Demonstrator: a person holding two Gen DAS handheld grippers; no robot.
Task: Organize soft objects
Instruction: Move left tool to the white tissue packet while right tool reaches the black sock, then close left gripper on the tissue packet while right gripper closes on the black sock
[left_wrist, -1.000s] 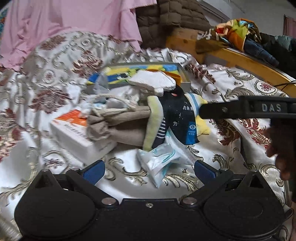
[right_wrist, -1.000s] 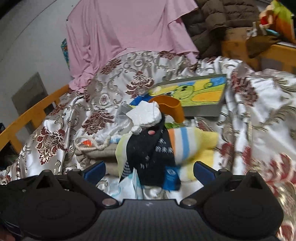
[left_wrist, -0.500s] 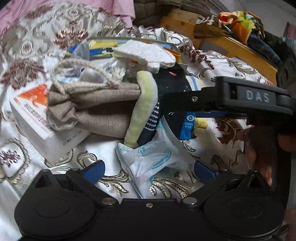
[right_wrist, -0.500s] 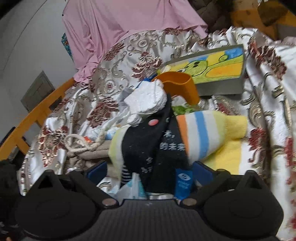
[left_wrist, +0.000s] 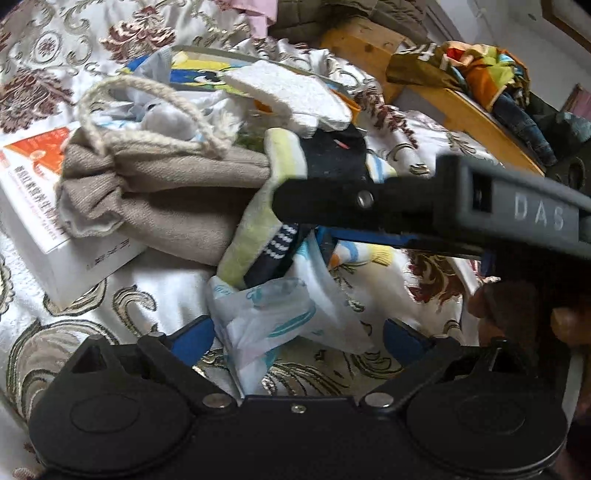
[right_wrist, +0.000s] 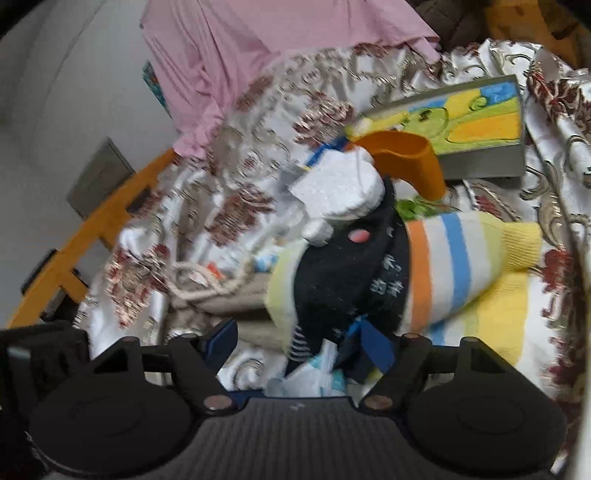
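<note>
Nearest the left gripper, a crinkled plastic packet lies on the floral bedspread between its blue fingertips, which stand spread wide and grip nothing. Just beyond, the right gripper reaches in from the right, its jaws parted around the lower end of the black sock; whether its pads actually press the fabric cannot be told. The black sock lies draped over a striped sock, with a white foam piece on its far end. Left of them a beige drawstring bag rests partly on a white box. Farther back lie an orange cup and a cartoon picture book.
</note>
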